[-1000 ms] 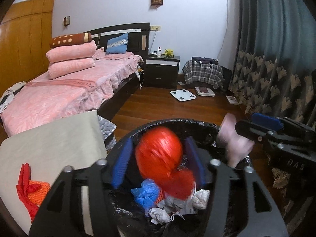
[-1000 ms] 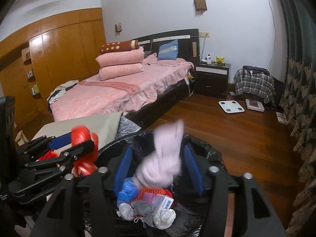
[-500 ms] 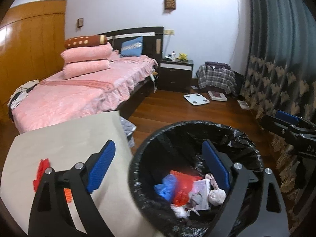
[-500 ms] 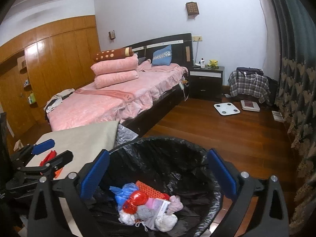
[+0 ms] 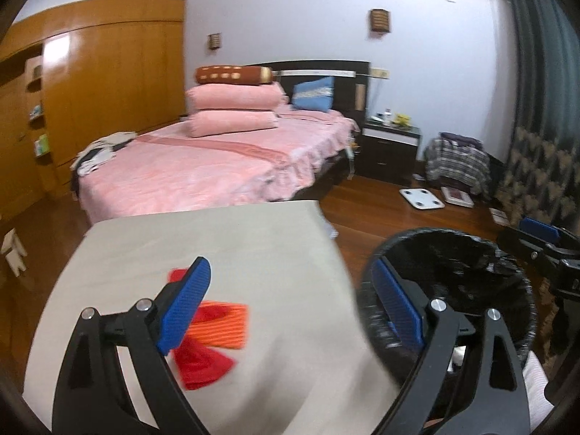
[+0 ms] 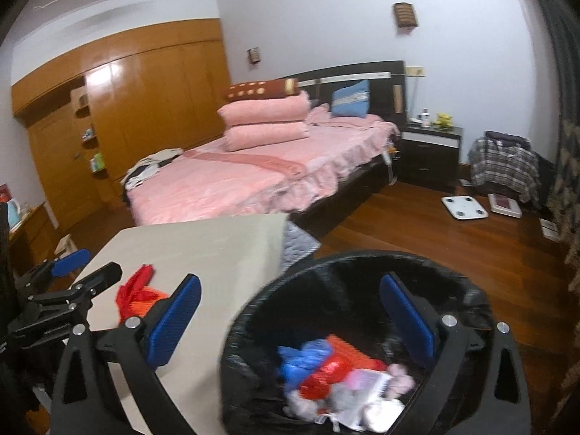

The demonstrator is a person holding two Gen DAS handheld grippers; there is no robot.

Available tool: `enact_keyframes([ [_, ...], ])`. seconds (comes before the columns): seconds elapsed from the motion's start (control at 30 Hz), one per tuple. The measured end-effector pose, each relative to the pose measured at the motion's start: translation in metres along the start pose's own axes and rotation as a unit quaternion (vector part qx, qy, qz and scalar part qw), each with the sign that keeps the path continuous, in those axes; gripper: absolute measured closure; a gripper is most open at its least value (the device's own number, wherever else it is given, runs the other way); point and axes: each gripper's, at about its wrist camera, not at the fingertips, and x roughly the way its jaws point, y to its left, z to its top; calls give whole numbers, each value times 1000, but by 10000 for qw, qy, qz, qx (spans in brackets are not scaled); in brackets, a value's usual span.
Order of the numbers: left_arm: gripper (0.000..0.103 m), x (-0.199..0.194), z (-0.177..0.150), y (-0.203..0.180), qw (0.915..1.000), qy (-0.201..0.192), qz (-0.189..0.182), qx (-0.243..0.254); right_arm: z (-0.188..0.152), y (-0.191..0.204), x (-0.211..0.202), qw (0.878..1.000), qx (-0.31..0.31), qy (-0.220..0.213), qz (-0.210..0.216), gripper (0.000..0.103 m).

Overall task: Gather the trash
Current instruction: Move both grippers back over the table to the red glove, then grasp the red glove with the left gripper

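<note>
A black-lined trash bin (image 6: 362, 264) stands by a beige table (image 5: 232, 250); it also shows in the left wrist view (image 5: 471, 253). It holds several pieces: a red bag (image 6: 322, 373), blue plastic (image 6: 304, 355), a pink wad (image 6: 402, 377). Red and orange trash (image 5: 214, 330) lies on the table, and shows in the right wrist view (image 6: 139, 290). My left gripper (image 5: 290, 311) is open and empty over the table's right edge, the red trash at its left finger. My right gripper (image 6: 290, 326) is open and empty over the bin.
A pink bed (image 6: 253, 174) stands behind the table. A white scale (image 6: 464, 208), a nightstand (image 6: 431, 152) and a plaid bag (image 6: 504, 163) are on the wooden floor beyond. A curtain (image 5: 543, 108) hangs on the right.
Both grippers opened; the red bag and the pink wad dropped into the bin. Both grippers have since swung left toward the table, the left one farther.
</note>
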Motion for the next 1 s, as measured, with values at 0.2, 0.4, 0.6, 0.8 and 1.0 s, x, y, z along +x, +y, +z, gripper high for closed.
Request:
enact_keyframes([
  [0.2, 15, -2, -8, 51, 9984, 58, 485, -282, -1, 48, 29, 9988, -267, 106, 400, 6],
  [0.4, 20, 2, -23, 91, 9952, 278, 789, -507, -6, 85, 58, 9963, -468, 227, 679, 6],
  [0.6, 23, 17, -37, 115, 9922, 478, 948, -645, -16, 114, 88, 9937, -693, 363, 800, 7],
  [0.8, 26, 42, -52, 125, 9894, 741, 992, -754, -23, 126, 116, 9920, -720, 534, 893, 17],
  [1.0, 29, 72, -63, 133, 9862, 1036, 975, -842, -28, 134, 134, 9900, -790, 696, 943, 21],
])
